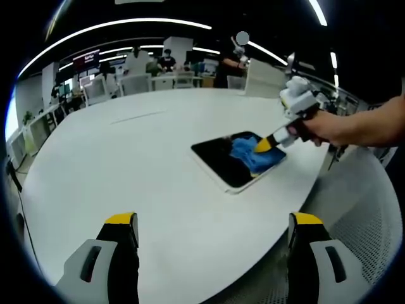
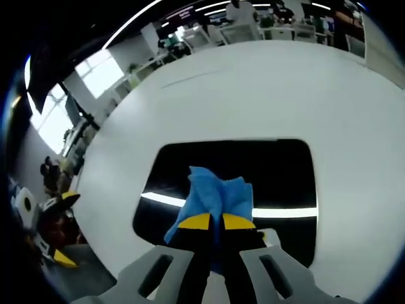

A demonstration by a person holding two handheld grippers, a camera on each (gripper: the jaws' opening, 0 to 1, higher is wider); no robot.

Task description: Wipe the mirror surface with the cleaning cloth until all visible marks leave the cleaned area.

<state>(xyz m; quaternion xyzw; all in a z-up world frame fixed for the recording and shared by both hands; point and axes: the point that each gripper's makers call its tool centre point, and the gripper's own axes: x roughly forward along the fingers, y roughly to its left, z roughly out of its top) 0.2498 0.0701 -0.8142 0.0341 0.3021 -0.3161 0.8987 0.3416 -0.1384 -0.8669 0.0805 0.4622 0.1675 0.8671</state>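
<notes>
The left gripper view is looking from low over the near edge of the white table, facing across it, well back from the mirror. The right gripper view is sitting close above the mirror, tilting down along its own jaws. Both views are sharing the mirror, the blue cloth and the tabletop.

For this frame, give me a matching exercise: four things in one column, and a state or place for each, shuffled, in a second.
Things:
1. cleaning cloth
2. mirror
3. left gripper
4. right gripper

States:
A. open, above the white table, holding nothing
B. lying flat on the table, dark
C. blue, bunched on the mirror
D. fingers closed on the cloth

Pairs: 1-C, 2-B, 3-A, 4-D
</notes>
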